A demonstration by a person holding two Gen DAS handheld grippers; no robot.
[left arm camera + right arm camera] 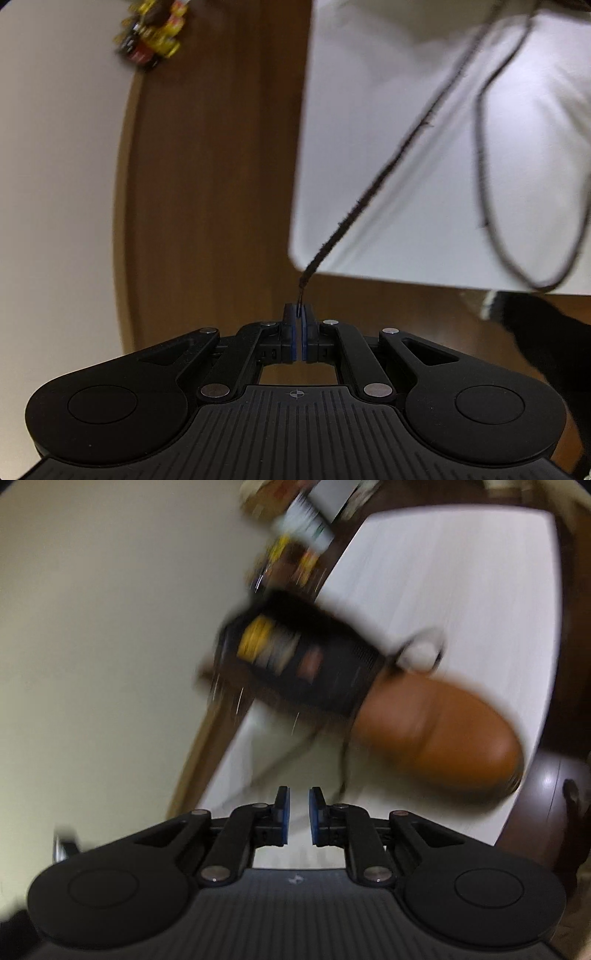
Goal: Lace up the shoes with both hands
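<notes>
My left gripper (300, 308) is shut on the tip of a dark brown shoelace (373, 188). The lace runs taut up and to the right over a white mat (388, 122); a slack loop of lace (484, 177) hangs further right. The shoe itself is out of this view. In the right wrist view, blurred by motion, a brown shoe (439, 734) lies on the white mat (480, 572), toe to the right. My right gripper (299, 797) is open and empty, just short of the shoe. A thin lace strand (345, 764) drops near its right finger.
The mat lies on a brown wooden table (210, 184). A blurred pile of yellow and red packets (155, 33) sits at the table's far edge. A black object with a yellow label (295, 653) is blurred in front of the shoe's heel.
</notes>
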